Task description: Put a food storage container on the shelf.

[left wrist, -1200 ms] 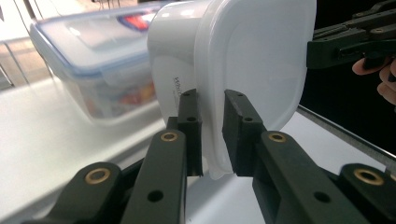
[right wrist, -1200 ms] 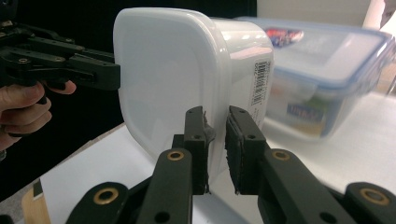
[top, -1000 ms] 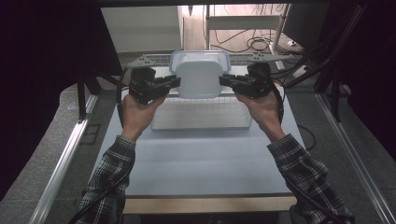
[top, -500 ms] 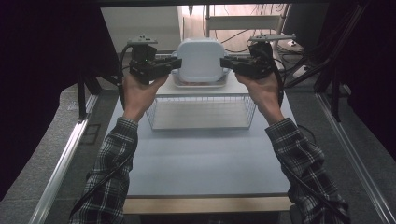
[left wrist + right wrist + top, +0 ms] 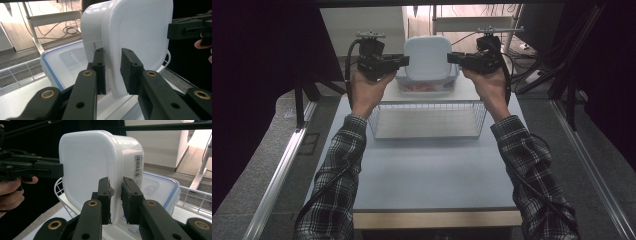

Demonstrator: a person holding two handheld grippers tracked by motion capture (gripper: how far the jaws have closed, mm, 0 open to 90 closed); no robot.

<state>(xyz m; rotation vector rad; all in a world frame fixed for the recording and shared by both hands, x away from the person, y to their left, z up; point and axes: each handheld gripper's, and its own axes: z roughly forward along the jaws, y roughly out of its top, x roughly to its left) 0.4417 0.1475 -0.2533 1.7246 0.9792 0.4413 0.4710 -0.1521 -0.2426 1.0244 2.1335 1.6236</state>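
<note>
A white lidded plastic container [image 5: 427, 57] hangs in the air, tipped so its lid faces me. My left gripper [image 5: 406, 61] is shut on its left rim and my right gripper [image 5: 450, 58] on its right rim. In the left gripper view the lid's edge [image 5: 112, 75] stands between the left gripper's [image 5: 113, 67] pads, whose jaws have just been opening a little. The right gripper view shows the right gripper [image 5: 115, 192] pinching the container [image 5: 87, 162] at its rim. Below it a clear box with a blue-rimmed lid [image 5: 427, 86] rests on a white wire rack [image 5: 427, 120].
The wire rack stands at the far middle of the grey-blue table [image 5: 427, 170]. Dark frames and cables flank the table on both sides. Something red shows inside the blue-rimmed box [image 5: 160, 187].
Both hands have raised the white container away from me and tipped its lid towards me. The blue-rimmed box beneath it and the wire rack have come into view.
</note>
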